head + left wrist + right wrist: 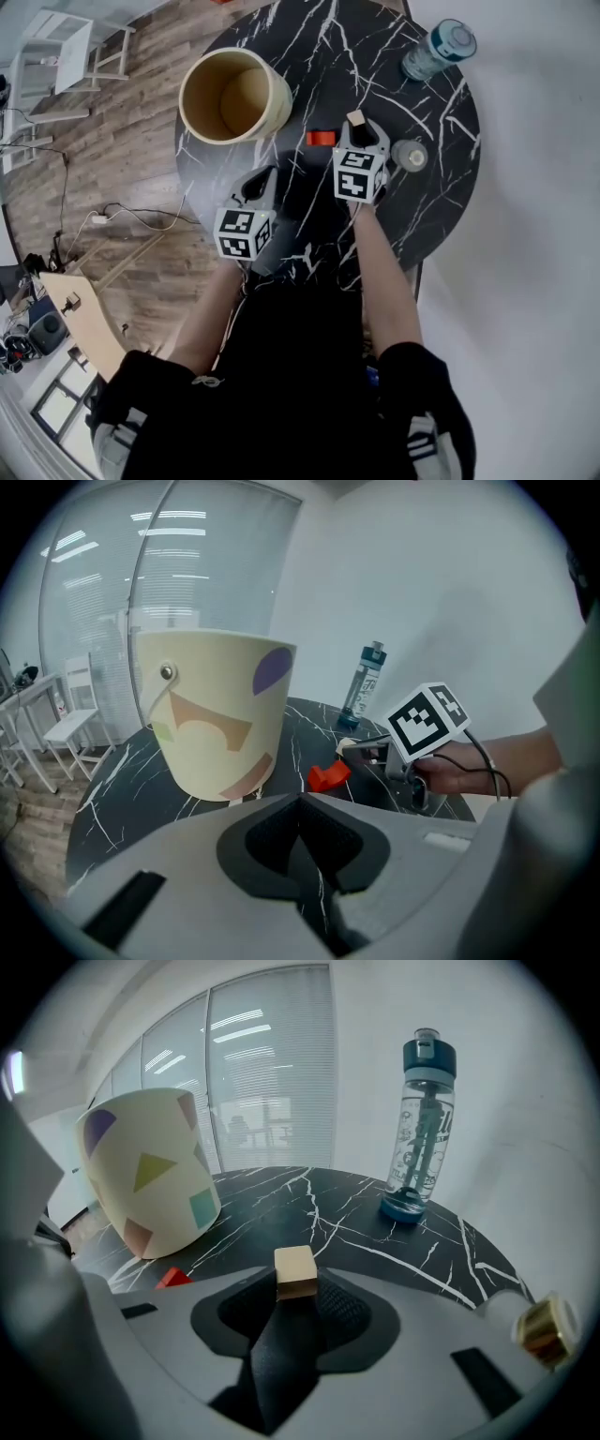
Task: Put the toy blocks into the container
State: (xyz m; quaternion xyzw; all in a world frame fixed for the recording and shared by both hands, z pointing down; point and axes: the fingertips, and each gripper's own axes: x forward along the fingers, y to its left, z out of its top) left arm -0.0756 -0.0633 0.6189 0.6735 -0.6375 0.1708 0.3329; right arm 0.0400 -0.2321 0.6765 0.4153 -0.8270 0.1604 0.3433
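While the left gripper (262,184) hangs empty on the person's side of the container (279,105), its fingers clenched together, the right gripper (357,128) sits to the container's right with its fingers grasping a beige toy block (355,118) at their tips. A red toy block (321,138) lies on the desk (427,202) between the container and the held block, just beside the latter. A water bottle (438,49) stands well apart from the container, farther right.

Place: an office-like workroom or lab.
Walls: glass partitions (267,1082) with blinds, and strip lights showing in them.
Floor: wood-look planks (122,141) with loose cables (141,217) lying across them.
Furniture: white chairs (66,47) and a round black marble-look table (431,187).
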